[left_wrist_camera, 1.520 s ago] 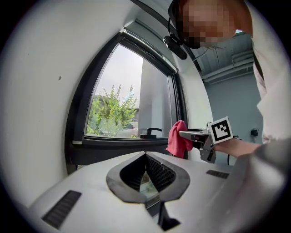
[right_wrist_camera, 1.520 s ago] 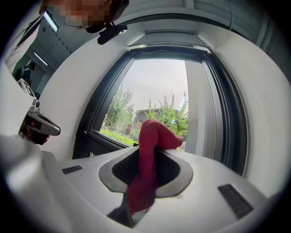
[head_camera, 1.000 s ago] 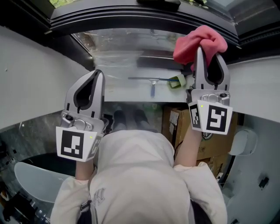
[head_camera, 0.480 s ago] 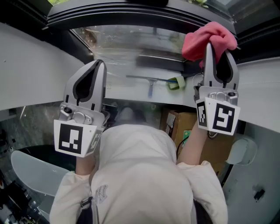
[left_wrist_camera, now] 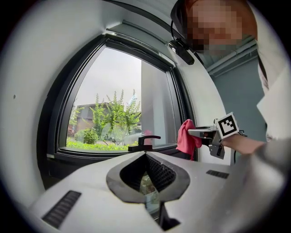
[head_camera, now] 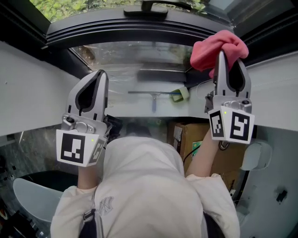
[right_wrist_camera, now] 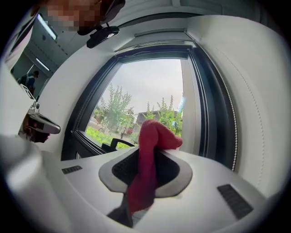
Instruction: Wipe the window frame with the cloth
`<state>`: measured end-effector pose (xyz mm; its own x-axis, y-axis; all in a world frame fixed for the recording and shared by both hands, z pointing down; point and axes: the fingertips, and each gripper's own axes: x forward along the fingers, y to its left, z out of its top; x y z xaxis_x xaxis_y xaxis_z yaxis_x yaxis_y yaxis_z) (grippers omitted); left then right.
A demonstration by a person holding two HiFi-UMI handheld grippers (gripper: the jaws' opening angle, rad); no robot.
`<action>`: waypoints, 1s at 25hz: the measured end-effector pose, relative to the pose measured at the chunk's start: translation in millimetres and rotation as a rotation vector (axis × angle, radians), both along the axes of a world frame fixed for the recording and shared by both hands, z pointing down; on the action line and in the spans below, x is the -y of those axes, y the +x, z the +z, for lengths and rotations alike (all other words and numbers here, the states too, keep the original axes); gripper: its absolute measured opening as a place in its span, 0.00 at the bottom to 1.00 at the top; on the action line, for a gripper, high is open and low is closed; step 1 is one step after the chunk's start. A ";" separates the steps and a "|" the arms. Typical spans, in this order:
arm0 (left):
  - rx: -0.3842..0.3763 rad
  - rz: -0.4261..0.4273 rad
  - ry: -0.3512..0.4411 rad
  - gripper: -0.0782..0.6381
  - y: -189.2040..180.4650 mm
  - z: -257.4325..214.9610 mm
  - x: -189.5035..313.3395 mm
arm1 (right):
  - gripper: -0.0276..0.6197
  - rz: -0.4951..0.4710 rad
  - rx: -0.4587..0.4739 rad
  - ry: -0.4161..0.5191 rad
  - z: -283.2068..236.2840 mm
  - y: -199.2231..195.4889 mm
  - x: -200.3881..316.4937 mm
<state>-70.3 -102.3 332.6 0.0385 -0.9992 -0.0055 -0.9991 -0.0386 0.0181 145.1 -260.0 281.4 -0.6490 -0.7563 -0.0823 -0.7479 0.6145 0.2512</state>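
Well, my right gripper (head_camera: pixel 227 58) is clamped tight on the pink-red cloth (head_camera: pixel 216 45). It is a soft crumpled wad bulging past the tips, held up by the right end of the dark, ridged window frame (head_camera: pixel 139 29); whether it touches I cannot tell. My left gripper (head_camera: pixel 102 75) is closed on nothing, its smooth grey jaws meeting at the tips, below the frame's black lever handle (head_camera: pixel 156 6).

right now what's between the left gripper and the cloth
In the head view: a squeegee and a green sponge, between the left gripper and the cloth.
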 end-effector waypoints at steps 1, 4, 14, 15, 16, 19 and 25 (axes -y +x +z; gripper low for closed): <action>-0.001 0.011 0.002 0.12 1.2 0.5 2.9 | 0.18 0.021 -0.010 0.018 -5.4 4.7 3.5; 0.000 0.059 -0.016 0.12 10.0 8.5 13.2 | 0.18 0.108 -0.046 0.076 -23.0 22.6 18.4; 0.004 0.143 0.027 0.12 22.0 -11.5 29.9 | 0.18 0.348 0.020 0.379 -192.4 64.7 57.3; 0.004 0.149 0.028 0.12 22.9 -11.6 31.6 | 0.18 0.366 0.029 0.405 -209.2 67.2 61.6; 0.002 0.154 0.027 0.12 24.2 -11.4 32.6 | 0.18 0.383 0.035 0.428 -225.2 69.2 66.2; -0.009 0.173 0.020 0.12 30.1 -10.4 33.3 | 0.18 0.428 0.039 0.490 -271.3 74.3 78.3; -0.021 0.206 0.007 0.12 36.8 -9.8 42.6 | 0.18 0.443 0.088 0.563 -355.7 84.9 94.5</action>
<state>-33.5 -144.9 322.7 0.2415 -0.9703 -0.0154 -0.9696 -0.2419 0.0379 229.9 -354.5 -74.3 -0.2641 -0.7745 -0.5748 -0.9290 0.0440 0.3676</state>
